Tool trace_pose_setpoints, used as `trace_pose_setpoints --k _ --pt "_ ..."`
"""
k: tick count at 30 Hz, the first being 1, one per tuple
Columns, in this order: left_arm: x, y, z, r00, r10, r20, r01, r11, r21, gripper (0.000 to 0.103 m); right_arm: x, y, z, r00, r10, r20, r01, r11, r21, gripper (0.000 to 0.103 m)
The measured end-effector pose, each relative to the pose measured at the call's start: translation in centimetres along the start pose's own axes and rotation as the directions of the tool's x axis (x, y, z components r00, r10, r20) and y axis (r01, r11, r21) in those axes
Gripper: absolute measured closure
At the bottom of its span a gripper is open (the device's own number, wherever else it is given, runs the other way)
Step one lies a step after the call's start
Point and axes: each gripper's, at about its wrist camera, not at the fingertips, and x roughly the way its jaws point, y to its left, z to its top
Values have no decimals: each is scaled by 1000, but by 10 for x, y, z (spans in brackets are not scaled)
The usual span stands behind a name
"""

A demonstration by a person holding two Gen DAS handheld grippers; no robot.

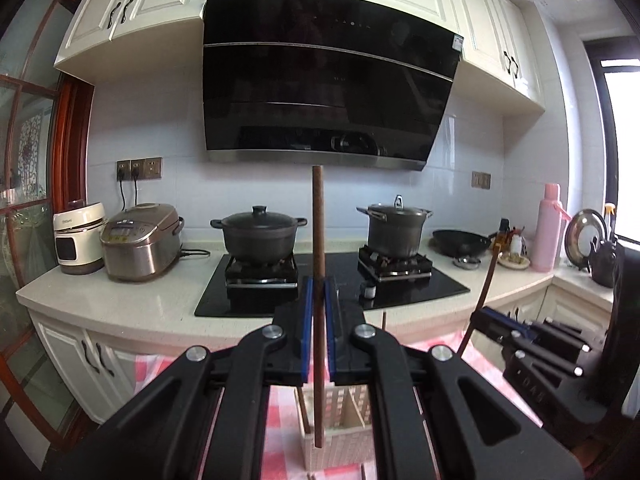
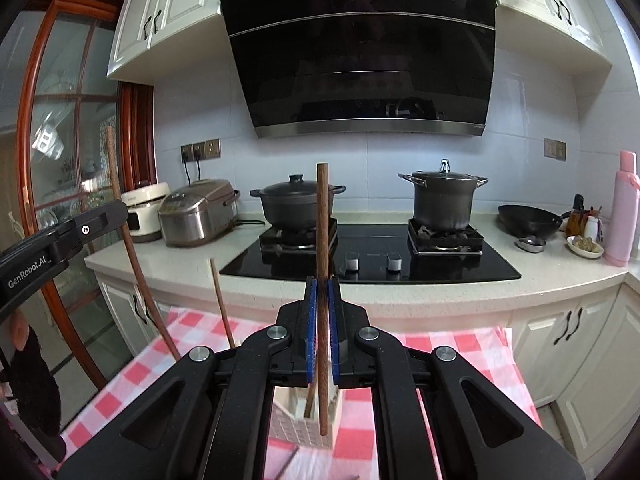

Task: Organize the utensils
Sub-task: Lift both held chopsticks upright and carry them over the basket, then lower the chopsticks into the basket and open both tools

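Observation:
My left gripper (image 1: pixel 318 280) is shut on a dark brown chopstick (image 1: pixel 318 240) held upright; its lower end hangs over a cream slotted utensil holder (image 1: pixel 340 444) on a pink checked cloth. My right gripper (image 2: pixel 322 282) is shut on another brown chopstick (image 2: pixel 322 216), also upright, its tip just above the same holder (image 2: pixel 296 428). One more stick (image 2: pixel 221 300) stands tilted in the holder. The right gripper also shows in the left wrist view (image 1: pixel 486 316) and the left gripper's body at the left edge of the right wrist view (image 2: pixel 80 228), each with its stick.
A table with a pink checked cloth (image 2: pixel 460 352) stands in front of a white counter (image 2: pixel 440 292). On the black hob are a black pot (image 2: pixel 296 204) and a steel pot (image 2: pixel 442 200). Rice cookers (image 2: pixel 196 212) stand left; a wok (image 2: pixel 528 220) and pink flask (image 2: pixel 622 208) stand right.

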Motion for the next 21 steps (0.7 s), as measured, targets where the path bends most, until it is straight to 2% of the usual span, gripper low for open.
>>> trace_pose_setpoints --k 4,8,15,21 --pt "23 2 2 1000 4 -5 -4 1000 -22 97 22 -1 1 1000 7 -15 -7 1000 14 97" --pt "47 3 -11 999 6 -38 -7 1000 -30 97 44 0 -7 998 21 -54 -20 1000 22 97" --pt "86 11 -47 988 -24 -153 15 998 -60 97 74 0 -31 985 52 -164 -47 998 34 97" --pt "104 23 -78 973 7 -231 -26 997 -76 94 97 -7 -50 968 58 -245 -43 997 66 91"
